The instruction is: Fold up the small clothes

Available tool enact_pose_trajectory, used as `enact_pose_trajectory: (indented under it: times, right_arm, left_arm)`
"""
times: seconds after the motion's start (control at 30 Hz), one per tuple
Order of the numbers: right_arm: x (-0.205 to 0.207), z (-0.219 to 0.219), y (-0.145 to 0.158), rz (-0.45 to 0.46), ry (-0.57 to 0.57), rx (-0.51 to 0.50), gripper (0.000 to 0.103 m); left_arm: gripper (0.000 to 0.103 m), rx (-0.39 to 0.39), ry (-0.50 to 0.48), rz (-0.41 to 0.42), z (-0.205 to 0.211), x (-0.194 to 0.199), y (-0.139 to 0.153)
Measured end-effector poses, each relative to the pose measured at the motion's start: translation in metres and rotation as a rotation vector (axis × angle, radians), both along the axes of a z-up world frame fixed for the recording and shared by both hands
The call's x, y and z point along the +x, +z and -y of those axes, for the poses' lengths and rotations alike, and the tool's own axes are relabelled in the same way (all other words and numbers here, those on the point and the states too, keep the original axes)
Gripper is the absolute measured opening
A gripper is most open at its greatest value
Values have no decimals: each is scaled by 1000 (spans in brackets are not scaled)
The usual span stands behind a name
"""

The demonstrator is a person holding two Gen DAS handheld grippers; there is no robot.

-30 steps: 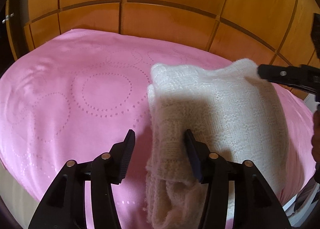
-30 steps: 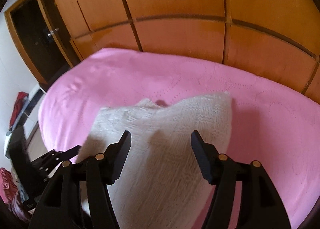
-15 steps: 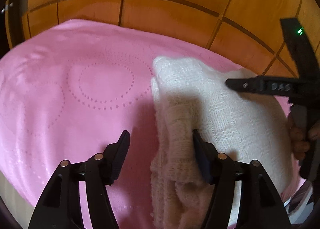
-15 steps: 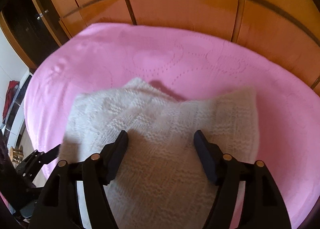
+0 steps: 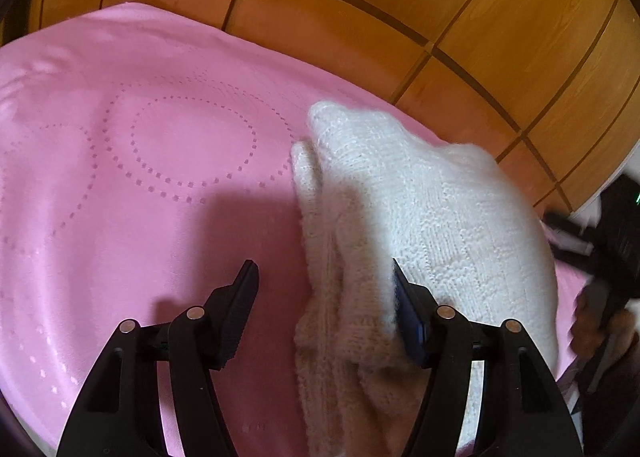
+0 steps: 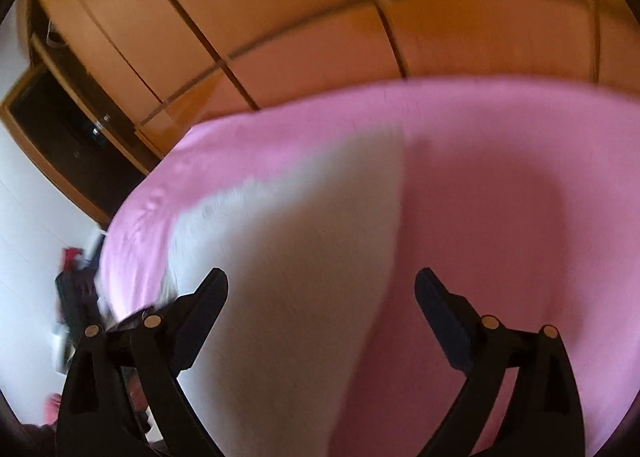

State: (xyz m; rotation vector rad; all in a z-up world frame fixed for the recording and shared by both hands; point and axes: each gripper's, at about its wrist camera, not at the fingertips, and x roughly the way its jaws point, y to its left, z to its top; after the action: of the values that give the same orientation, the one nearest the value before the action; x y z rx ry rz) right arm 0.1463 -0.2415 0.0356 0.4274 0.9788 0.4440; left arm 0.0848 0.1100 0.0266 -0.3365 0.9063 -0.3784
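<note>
White knit point(image 5: 432, 225) lies folded over on pink bed point(image 5: 168, 217), looks mostly done, maybe a final fold or tidy left; left tool point(image 5: 324, 309) wide at its edge, right tool point(image 6: 320, 313) wide above it.

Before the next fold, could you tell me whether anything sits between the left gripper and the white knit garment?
Nothing visible does. The left gripper is open right at the white knit garment, whose near edge lies between its fingers on the pink bedspread.
</note>
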Motion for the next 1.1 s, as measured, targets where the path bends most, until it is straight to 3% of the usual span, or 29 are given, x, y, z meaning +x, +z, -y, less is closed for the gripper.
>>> enact_pose_trajectory:
  times: [0.1,0.17,0.23,0.3,0.37,0.43,0.63,0.77,0.87,0.97,1.1]
  right_arm:
    - [-8,2,-30,-63,32,176,94]
    - [-8,-7,-41,-81,67,238,94]
    - [-6,-22,-46,-91,102,232,93]
    - [-5,-36,-48,-78,130,215,86]
    - [-5,-40,-46,-74,128,214,67]
    - [-9,-37,-37,-50,125,213,56]
    - [-39,-24,17,109,140,162,50]
    - [-57,26,56,213,60,129,50]
    - [-69,77,61,239,-55,133,50]
    - [-86,149,45,212,-221,130,50]
    - [-102,210,-3,80,-375,92,50]
  left_arm:
    - [63,-53,-10,-19,-4,2,-4]
    - [63,-95,-17,-39,-8,4,-7]
    - [63,-110,-22,-45,-9,5,-8]
    - [59,-148,-41,-56,-8,6,-11]
    - [52,-222,-44,-78,-11,7,-15]
    - [46,-297,-66,-91,-13,6,-19]
    - [43,-318,-126,-77,30,8,-2]
    - [35,-252,-291,-11,117,32,35]
    - [35,-235,-384,14,182,47,54]
    - [35,-171,-485,-10,260,58,55]
    - [35,35,-592,-27,356,43,32]
